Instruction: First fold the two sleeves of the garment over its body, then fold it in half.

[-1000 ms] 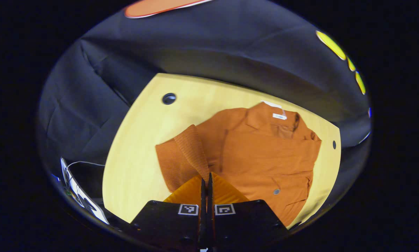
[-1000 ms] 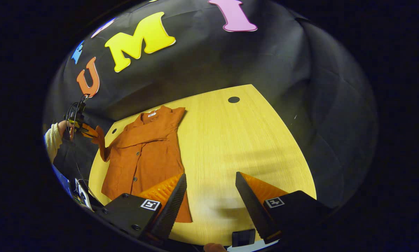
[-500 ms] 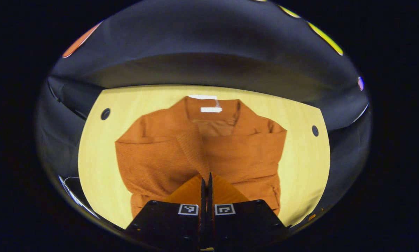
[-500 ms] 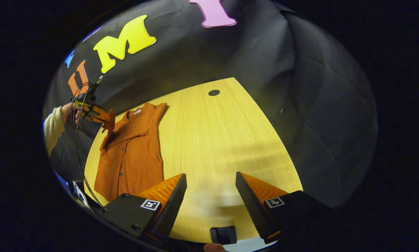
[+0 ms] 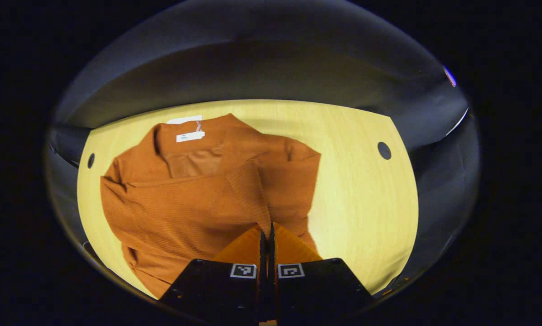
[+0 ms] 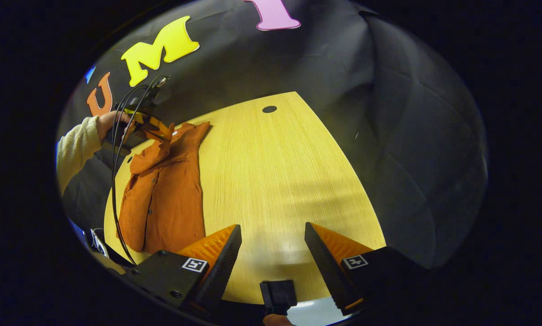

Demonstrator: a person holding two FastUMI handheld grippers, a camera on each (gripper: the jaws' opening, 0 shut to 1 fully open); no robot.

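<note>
Your left gripper (image 5: 265, 235) pinches the sleeve (image 5: 248, 194) tight above the shirt (image 6: 162, 199), near the desk's (image 6: 275, 181) left edge; lay it flat across the chest. Your right gripper (image 6: 271, 246) hangs wide open.

Your shirt (image 5: 198, 199) is a rust-orange, ribbed button-up lying face up on the yellow wooden table (image 5: 366, 199), collar toward the far edge and a white label (image 5: 190, 136) showing inside the neck. In the right gripper view the shirt (image 6: 162, 194) sits along the table's left side, its hem toward the near edge, with small buttons (image 6: 149, 209) running down the front. One sleeve (image 5: 234, 194) is lifted off the table and drawn across the chest, so its ribbed cloth covers the upper body, with its cuff end raised above the front. The lower body lies flat and unfolded.
</note>
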